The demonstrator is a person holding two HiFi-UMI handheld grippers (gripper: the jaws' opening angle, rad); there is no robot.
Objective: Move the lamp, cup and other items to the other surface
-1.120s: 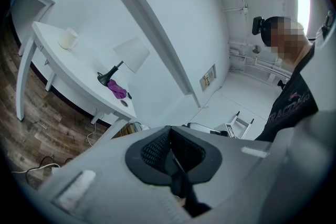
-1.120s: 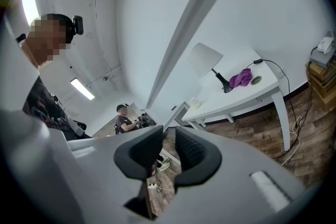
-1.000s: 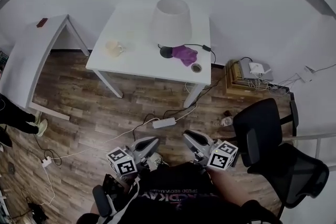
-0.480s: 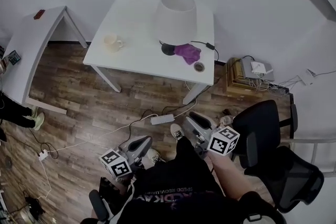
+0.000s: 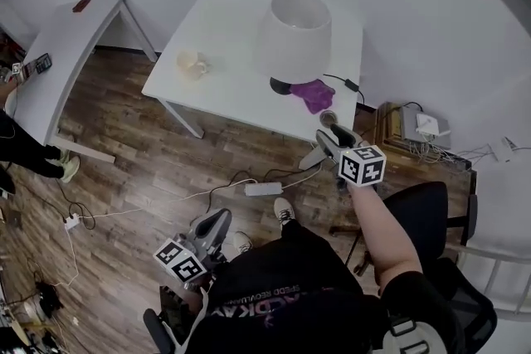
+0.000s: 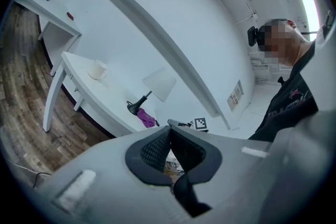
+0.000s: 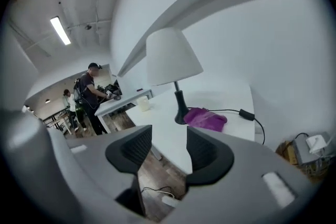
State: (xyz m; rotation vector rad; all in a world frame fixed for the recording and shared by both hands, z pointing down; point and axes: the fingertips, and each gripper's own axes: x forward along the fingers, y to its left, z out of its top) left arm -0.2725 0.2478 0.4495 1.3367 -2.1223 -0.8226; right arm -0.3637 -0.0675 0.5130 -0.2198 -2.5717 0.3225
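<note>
A white lamp [image 5: 293, 33] with a black base stands on the white table [image 5: 224, 87]. A purple cloth [image 5: 315, 94] lies by its base, a small round item [image 5: 329, 118] near the table's front right corner, and a pale cup [image 5: 192, 64] further left. My right gripper [image 5: 330, 137] hovers at that corner, just short of the round item. In the right gripper view it [image 7: 169, 139] is open with nothing between its jaws, which have just been opening, facing the lamp [image 7: 172, 57] and cloth [image 7: 206, 118]. My left gripper [image 5: 220, 218] is low over the floor, and its view shows it [image 6: 169, 131] shut and empty.
A second white table [image 5: 70, 37] stands at the left with a small red item [image 5: 81, 5]. A power strip [image 5: 263, 189] and cables lie on the wooden floor. A black office chair [image 5: 431, 203] is at my right. A person's leg [image 5: 33, 153] shows at the left edge.
My right gripper has swung forward from near my body to the table's front right corner, and its jaws have widened. The left gripper has shifted a little.
</note>
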